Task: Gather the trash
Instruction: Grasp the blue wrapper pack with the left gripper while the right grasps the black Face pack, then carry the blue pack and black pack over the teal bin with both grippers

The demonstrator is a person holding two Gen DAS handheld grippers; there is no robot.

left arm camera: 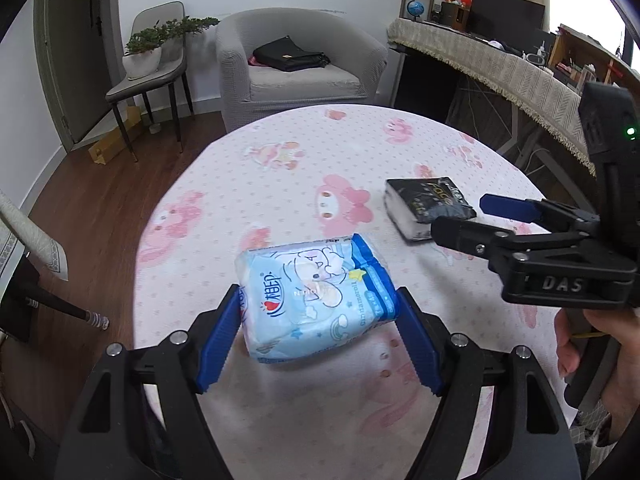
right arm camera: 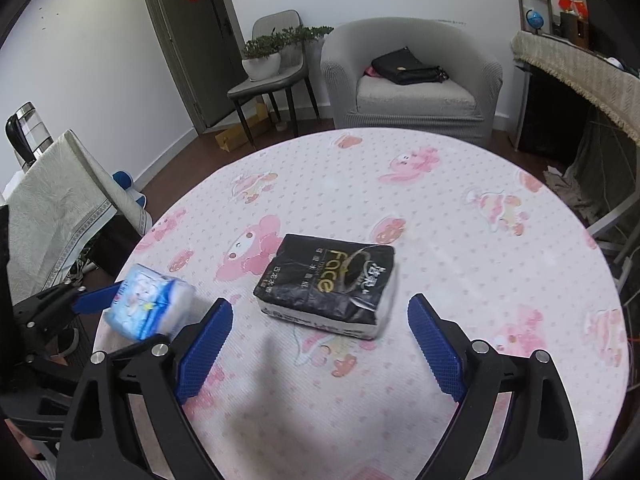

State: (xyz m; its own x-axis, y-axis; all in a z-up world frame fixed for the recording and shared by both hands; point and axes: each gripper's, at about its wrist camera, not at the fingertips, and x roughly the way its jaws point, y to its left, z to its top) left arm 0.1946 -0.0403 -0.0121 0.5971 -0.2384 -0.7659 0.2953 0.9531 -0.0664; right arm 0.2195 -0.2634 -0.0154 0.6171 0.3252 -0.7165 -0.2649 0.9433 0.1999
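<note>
A light blue tissue pack point(left arm camera: 316, 296) with a cartoon print sits between the blue pads of my left gripper point(left arm camera: 320, 300), which is shut on it; it appears lifted slightly off the table. It also shows in the right wrist view point(right arm camera: 150, 306) at the left. A black tissue pack point(right arm camera: 330, 282) marked "Face" lies on the round table just ahead of my right gripper point(right arm camera: 320, 312), whose jaws stand wide open and empty. The black pack point(left arm camera: 428, 206) and the right gripper point(left arm camera: 472, 220) show at the right of the left wrist view.
The round table point(right arm camera: 460, 240) has a pink cartoon cloth. Beyond it stand a grey armchair point(right arm camera: 412, 80) holding a black bag point(right arm camera: 404, 66), a chair with a potted plant point(right arm camera: 264, 60), and a cloth-covered desk point(left arm camera: 500, 60) at the right. A covered stand with a kettle point(right arm camera: 28, 132) is at left.
</note>
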